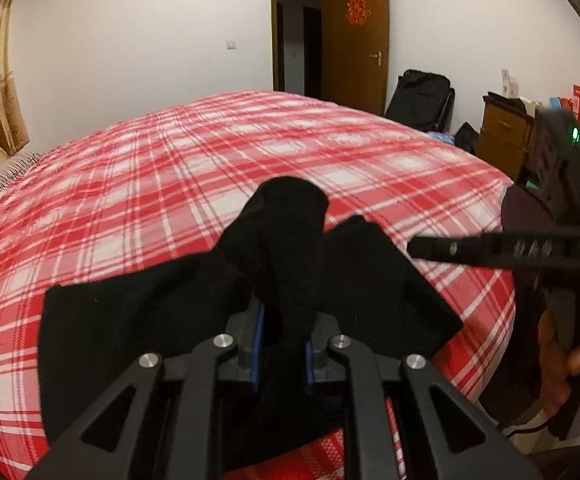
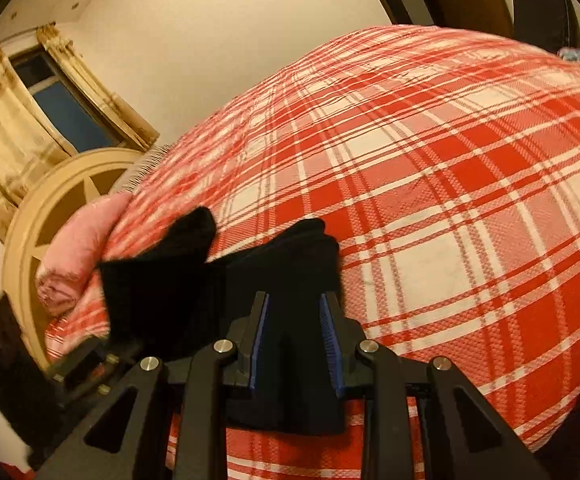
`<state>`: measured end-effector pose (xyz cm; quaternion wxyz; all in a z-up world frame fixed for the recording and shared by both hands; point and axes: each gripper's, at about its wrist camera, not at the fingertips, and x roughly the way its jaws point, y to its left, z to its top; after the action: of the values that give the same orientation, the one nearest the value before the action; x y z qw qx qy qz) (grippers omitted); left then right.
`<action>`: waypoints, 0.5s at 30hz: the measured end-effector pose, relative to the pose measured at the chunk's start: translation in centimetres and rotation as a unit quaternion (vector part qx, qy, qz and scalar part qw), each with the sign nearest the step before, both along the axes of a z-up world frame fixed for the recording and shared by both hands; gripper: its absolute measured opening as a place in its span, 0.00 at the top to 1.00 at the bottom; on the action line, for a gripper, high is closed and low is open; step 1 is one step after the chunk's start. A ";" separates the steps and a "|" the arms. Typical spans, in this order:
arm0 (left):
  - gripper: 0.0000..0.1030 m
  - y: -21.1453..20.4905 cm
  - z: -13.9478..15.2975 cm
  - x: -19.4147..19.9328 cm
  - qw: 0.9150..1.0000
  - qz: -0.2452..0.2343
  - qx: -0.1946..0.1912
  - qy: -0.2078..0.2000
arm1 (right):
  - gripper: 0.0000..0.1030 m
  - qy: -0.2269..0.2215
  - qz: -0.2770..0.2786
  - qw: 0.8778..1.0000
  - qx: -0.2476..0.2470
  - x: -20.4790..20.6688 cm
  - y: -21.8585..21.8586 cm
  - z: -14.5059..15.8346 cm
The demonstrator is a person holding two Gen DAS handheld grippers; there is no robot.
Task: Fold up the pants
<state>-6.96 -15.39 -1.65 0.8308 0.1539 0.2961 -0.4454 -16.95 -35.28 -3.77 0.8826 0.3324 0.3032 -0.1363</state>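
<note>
Pants [image 1: 178,320], black, lie bunched at the near edge of the bed [image 1: 170,152], which carries a red and white plaid cover. From the left wrist view I see the left gripper [image 1: 285,344] closed to a narrow gap on a raised fold of the black cloth; the blue pads [image 1: 259,344] press the fabric from both sides, and the gathered cloth stands up in a hump just beyond the fingertips. The rest of the garment spreads left and right of the gripper across the cover.

From the right wrist view, the right gripper [image 2: 296,340] stands at a middling opening with black cloth filling the space between its blue pads [image 2: 330,340]. I cannot tell whether the pads are pressing the fabric or merely straddling it. A folded edge of the pants [image 2: 290,248] rises just past the fingertips, and another lobe lies to the left, near a pink pillow [image 2: 78,252] at the headboard [image 2: 34,216].

In the left wrist view the right gripper's finger [image 1: 490,250] shows side-on at the right, just beside the right-hand part of the pants; I cannot tell whether it touches.

Far off I note a brown door [image 1: 354,44] standing open and a curtained window [image 2: 62,108].
</note>
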 end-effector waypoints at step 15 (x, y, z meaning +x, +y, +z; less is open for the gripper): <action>0.82 -0.9 -2.6 -2.1 0.994 -0.037 0.069 -0.074 | 0.32 -0.032 0.067 0.986 0.149 6.4 0.7 -1.4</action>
<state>-9.09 -16.24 -4.27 0.8208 0.2543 0.2577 -0.4417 -10.54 -34.57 -5.22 0.8398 0.4432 0.3128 -0.0192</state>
